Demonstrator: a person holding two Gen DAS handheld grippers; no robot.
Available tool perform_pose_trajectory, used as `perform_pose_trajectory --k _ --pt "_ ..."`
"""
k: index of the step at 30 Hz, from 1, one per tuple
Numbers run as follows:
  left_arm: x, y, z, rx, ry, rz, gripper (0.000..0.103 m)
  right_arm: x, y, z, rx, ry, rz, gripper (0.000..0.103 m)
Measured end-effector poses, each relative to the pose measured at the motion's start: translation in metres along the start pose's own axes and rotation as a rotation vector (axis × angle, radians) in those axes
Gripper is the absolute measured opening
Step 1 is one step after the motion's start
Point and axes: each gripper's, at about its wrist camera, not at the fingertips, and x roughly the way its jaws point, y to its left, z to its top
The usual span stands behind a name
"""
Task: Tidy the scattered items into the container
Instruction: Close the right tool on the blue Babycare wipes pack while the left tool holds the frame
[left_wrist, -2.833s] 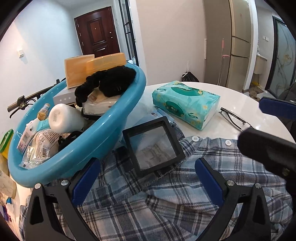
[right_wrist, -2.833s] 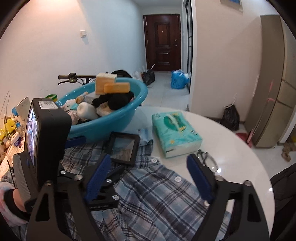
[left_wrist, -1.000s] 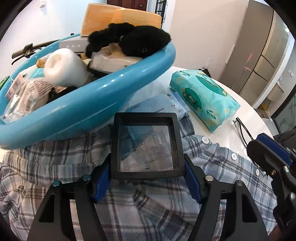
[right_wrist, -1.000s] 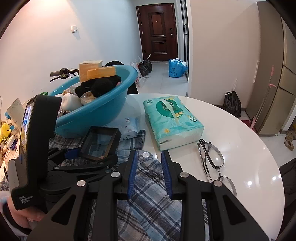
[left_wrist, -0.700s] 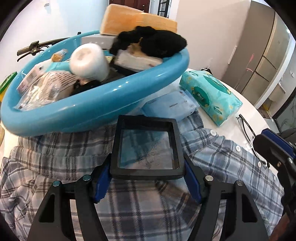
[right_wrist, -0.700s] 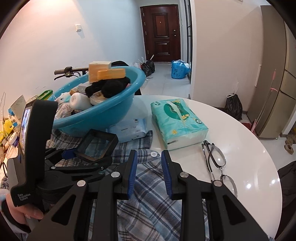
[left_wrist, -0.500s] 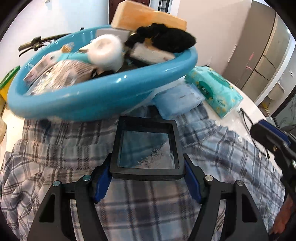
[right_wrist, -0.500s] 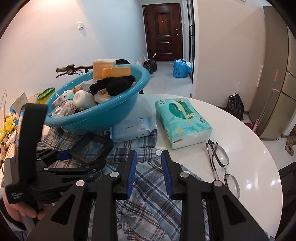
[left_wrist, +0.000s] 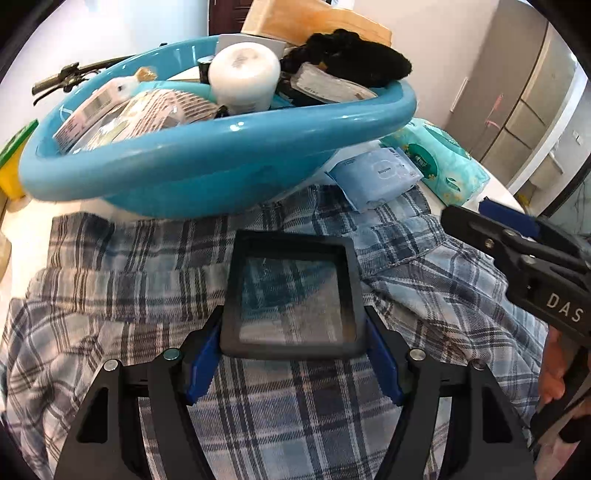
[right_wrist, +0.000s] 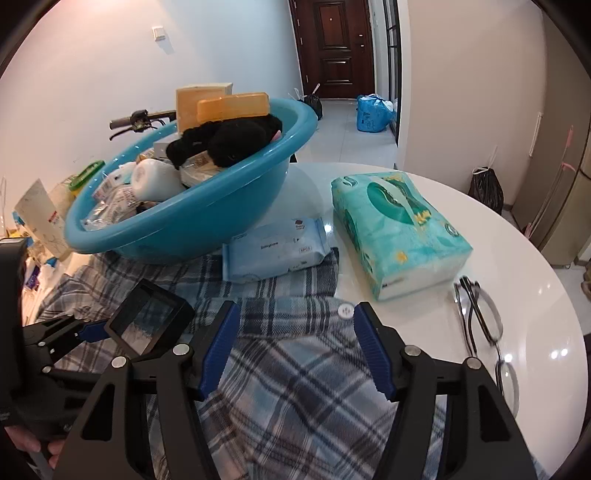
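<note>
My left gripper is shut on a black square frame with a clear window, held just above a plaid shirt, in front of the blue basin. The basin is heaped with several items. In the right wrist view the frame hangs at the lower left, near the basin. My right gripper hovers over the shirt; its jaws are opening and nothing is between them. A blue wipes pack, a teal tissue pack and glasses lie on the white table.
The white round table ends close on the right. The wipes pack is tucked against the basin's base, with the tissue pack behind it. Clutter and a bicycle handlebar stand beyond the basin on the left.
My left gripper closed on the black frame, lifted it off the shirt and carried it left along the basin. The right gripper's jaws, shut a moment ago, now stand apart.
</note>
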Motion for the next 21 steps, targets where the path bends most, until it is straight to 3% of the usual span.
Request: perform_pose_trajectory --k 3,9,10,11,12,21 --pt "0.001 -0.002 0.003 0.006 0.0 -0.008 0.081 0.008 0.004 0.007 -0.041 -0.005 -0.016 0.071" --pt "0.004 -0.004 0.008 -0.004 -0.02 0.009 0.083 0.032 0.015 0.019 -0.082 0.036 0.019 0.078" --pt "0.004 -0.002 0.009 -0.015 -0.021 0.001 0.082 0.037 0.018 0.02 -0.094 0.041 0.012 0.079" --pt "0.003 0.0 0.009 -0.025 -0.027 -0.006 0.074 0.041 0.021 0.022 -0.107 0.046 0.003 0.079" --pt "0.001 0.004 0.009 -0.038 -0.038 -0.002 0.073 0.046 0.022 0.023 -0.112 0.051 -0.002 0.079" --pt "-0.007 0.021 0.003 -0.036 -0.037 0.008 0.072 0.065 0.032 0.026 -0.176 0.066 0.002 0.079"
